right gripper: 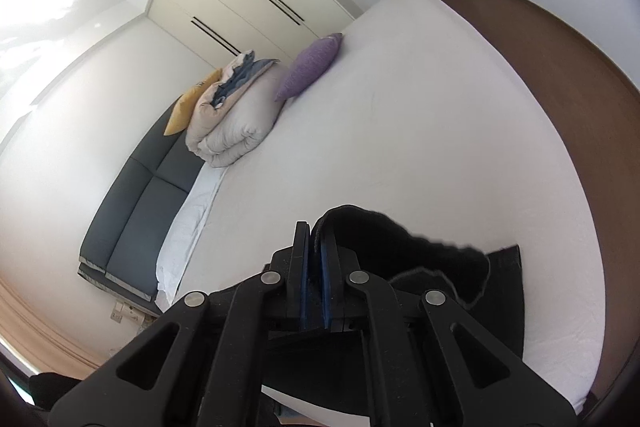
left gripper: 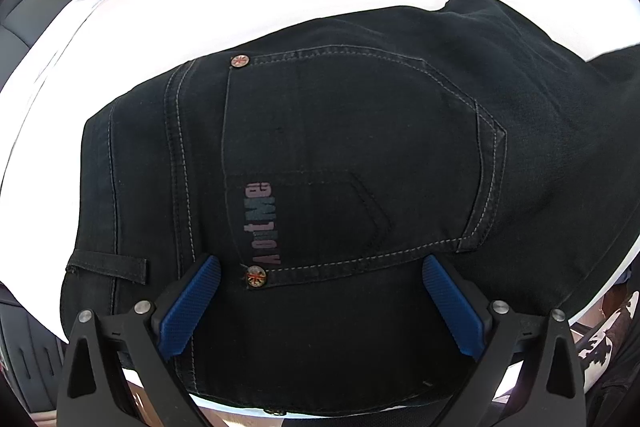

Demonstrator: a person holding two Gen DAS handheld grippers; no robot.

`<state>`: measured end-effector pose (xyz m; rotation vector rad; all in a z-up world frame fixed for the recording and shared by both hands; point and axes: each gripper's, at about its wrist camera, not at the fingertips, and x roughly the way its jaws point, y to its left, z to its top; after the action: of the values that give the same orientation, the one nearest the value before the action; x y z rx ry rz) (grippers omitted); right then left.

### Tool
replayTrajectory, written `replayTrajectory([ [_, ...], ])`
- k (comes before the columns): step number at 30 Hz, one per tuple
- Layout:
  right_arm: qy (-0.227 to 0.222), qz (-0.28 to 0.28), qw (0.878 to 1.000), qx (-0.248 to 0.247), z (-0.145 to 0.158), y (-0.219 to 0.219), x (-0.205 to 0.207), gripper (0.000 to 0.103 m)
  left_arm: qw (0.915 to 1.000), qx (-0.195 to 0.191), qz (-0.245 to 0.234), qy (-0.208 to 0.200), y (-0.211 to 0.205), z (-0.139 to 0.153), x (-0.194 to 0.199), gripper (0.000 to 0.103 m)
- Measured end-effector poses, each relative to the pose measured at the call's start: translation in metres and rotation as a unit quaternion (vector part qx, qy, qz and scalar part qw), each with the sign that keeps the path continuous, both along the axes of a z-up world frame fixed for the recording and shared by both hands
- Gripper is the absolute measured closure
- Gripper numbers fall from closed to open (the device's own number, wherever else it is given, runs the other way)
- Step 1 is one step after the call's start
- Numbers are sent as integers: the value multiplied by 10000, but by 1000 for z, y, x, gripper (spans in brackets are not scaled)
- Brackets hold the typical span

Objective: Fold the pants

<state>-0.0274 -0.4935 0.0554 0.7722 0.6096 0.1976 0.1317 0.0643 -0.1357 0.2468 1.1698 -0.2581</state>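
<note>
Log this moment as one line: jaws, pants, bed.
left gripper: jaws open over pants | right gripper: jaws shut on pants fabric, lifted | bed: pants waist flat

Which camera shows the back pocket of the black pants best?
The left wrist view: the back pocket fills the frame, stitching and rivets clear. The right wrist view shows only a bunched fold of the pants, no pocket.

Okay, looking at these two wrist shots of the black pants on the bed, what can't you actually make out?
- Left wrist view: the waistband end of the black pants is cut off behind the left gripper and the bottom edge.
- Left wrist view: the far leg end runs out at the right edge.
- Right wrist view: which part of the pants the right gripper pinches; its fingers hide it.
- Right wrist view: the lifted cloth's edge is blurred.
</note>
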Motion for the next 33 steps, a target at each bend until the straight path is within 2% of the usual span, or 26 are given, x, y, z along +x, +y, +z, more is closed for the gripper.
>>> replayTrajectory([
  [3, 448, -267, 9977, 424, -56, -21, -18, 99, 10000, -17, -17, -21, 1, 0, -1, 0],
  [7, 1181, -667, 9865, 919, -141, -39, -58, 99, 10000, -8, -39, -9, 3, 0, -1, 0],
  [11, 1405, -812, 9796, 1184, -174, -36, -84, 99, 10000, 1, -37, 5, 1, 0, 0, 0],
  [13, 1433, -811, 9785, 1245, -184, -33, -85, 99, 10000, 2, -39, 1, 1, 1, 0, 0],
  [20, 1483, -791, 9818, 889, -173, -19, -85, 99, 10000, -34, -12, -56, 4, 1, -2, 0],
  [23, 1585, -841, 9800, 860, -181, -23, -91, 99, 10000, -38, -20, -83, 6, 2, -4, 0],
  [27, 1516, -917, 9790, 1010, -191, -33, -99, 99, 9996, -27, 51, -277, 7, 5, -13, 0],
  [33, 1569, -970, 9799, 755, -186, -27, -104, 99, 9985, -87, 228, -497, 8, 7, -28, 0],
])
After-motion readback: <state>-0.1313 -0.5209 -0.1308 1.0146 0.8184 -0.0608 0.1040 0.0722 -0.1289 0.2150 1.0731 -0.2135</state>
